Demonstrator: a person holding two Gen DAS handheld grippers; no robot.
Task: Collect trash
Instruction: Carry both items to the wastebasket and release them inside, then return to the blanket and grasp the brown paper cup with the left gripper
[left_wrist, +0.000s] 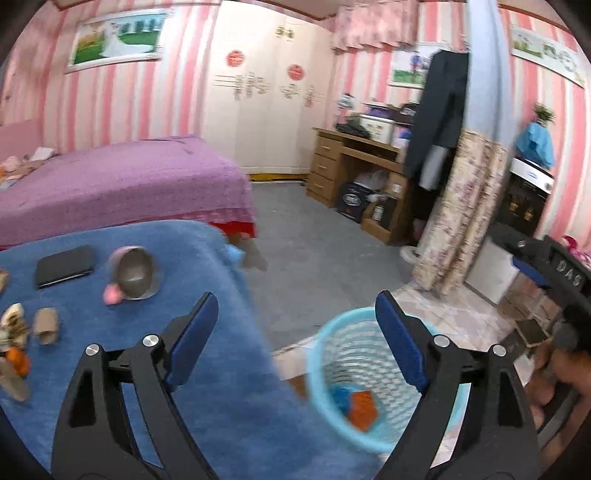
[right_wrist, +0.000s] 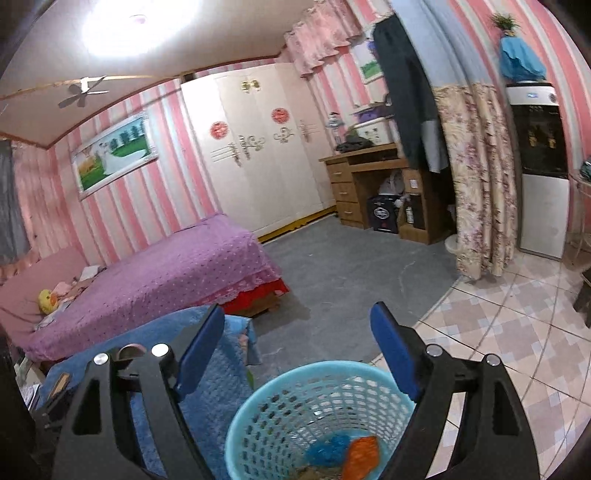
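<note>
A table draped in fuzzy blue cloth (left_wrist: 207, 258) is carrying a flat black wallet (left_wrist: 65, 266) and a tipped steel bowl (left_wrist: 136, 273). A cardboard tube (left_wrist: 47, 325) is lying nearby.

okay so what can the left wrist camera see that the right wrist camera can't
Only the left wrist view shows the items on the blue cloth: a black wallet, a metal bowl, a cardboard tube and other blurred scraps. It also catches the right gripper at its edge.

Only the right wrist view shows the ceiling fan and a yellow plush toy.

Both show the blue basket with orange and blue trash inside, the purple bed, and open, empty fingers.
</note>
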